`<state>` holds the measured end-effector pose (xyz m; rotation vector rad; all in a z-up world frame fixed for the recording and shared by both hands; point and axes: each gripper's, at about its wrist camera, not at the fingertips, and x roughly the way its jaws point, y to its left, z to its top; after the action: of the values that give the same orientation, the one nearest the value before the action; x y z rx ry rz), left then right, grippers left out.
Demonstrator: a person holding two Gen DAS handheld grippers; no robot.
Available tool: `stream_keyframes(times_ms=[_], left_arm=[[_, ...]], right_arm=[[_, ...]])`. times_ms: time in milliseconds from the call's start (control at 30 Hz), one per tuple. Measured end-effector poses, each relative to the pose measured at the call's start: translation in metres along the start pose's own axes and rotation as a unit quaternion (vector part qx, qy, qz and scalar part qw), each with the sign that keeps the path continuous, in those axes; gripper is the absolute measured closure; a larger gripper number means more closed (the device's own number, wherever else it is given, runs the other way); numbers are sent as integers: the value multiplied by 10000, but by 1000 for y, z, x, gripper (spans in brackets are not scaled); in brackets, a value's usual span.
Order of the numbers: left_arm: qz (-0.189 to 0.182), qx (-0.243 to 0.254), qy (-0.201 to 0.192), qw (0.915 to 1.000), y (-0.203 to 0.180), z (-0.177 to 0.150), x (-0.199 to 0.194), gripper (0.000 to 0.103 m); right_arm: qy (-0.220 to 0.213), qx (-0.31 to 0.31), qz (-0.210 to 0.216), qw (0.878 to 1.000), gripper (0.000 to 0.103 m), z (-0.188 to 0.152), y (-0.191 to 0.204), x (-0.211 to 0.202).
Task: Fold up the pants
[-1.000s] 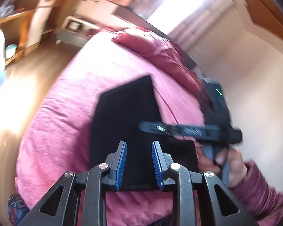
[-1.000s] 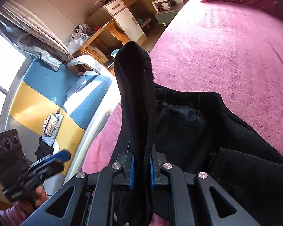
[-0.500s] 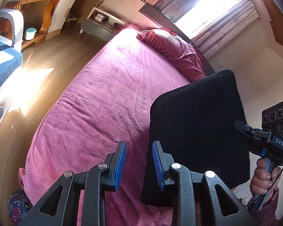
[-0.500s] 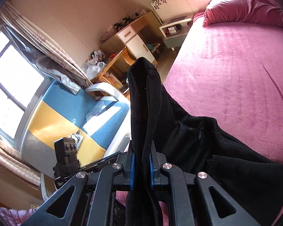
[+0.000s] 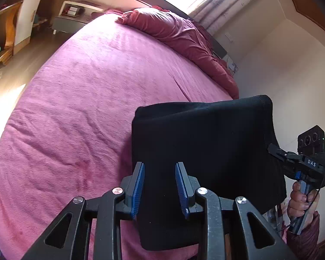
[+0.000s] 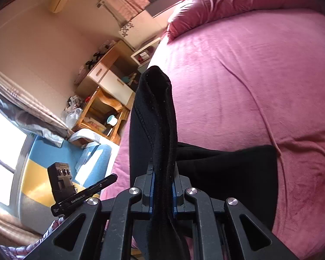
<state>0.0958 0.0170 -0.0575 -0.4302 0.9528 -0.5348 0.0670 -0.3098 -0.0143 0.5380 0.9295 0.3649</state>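
Observation:
The black pants (image 5: 205,151) hang folded in the air above the near edge of the pink bed (image 5: 86,97). My right gripper (image 6: 162,186) is shut on a thick fold of the pants (image 6: 156,112); it shows at the right of the left wrist view (image 5: 292,162), gripping the cloth's right edge. My left gripper (image 5: 160,186) is open and empty, just in front of the hanging cloth, not touching it. It also shows low at the left of the right wrist view (image 6: 82,195).
A dark pink duvet and pillows (image 5: 184,34) lie bunched at the head of the bed. A nightstand (image 5: 75,15), wooden desk (image 6: 106,99) and blue-yellow chair (image 6: 54,169) stand left of the bed. A wall (image 5: 281,75) is close on the right.
The right gripper has lifted the folded pants off the bed and holds them up in the air. The left gripper stays open and has swung to face the bed's head.

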Motion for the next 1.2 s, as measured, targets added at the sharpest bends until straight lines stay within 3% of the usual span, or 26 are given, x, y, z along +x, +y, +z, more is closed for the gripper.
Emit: stream_keyframes(times_ms=[233,433,600,733,900,967,1200], left_arm=[[-32,536,650,9964,-33,-22,44,73],[42,837,1148,9898,-45,-48,71,73],[241,1125,1186,9863,-56,-55,74,73],[68,867,1045,9907,-49,-49,62,73],[24,569,783,9953,-28,-47,33,71],[38,696,740,9948,-22,-51,18,68],[155,1778,880,9800,-24,-83,-16,49]], right_arm=[[44,989,-469,9940,91,-25,-93,2],[168,1459,-636,9871,91,-50,-138,20],[-14,1742,-449,9837,84,-54,-142,13],[-277,1767,-526,9825,76,-61,-136,-18],[-290,1666,-416,9847,75,-85,-123,-54],[-251,1634,-407,9854,69,-94,-118,-60],[65,1618,-671,9845,69,-116,-110,-43]])
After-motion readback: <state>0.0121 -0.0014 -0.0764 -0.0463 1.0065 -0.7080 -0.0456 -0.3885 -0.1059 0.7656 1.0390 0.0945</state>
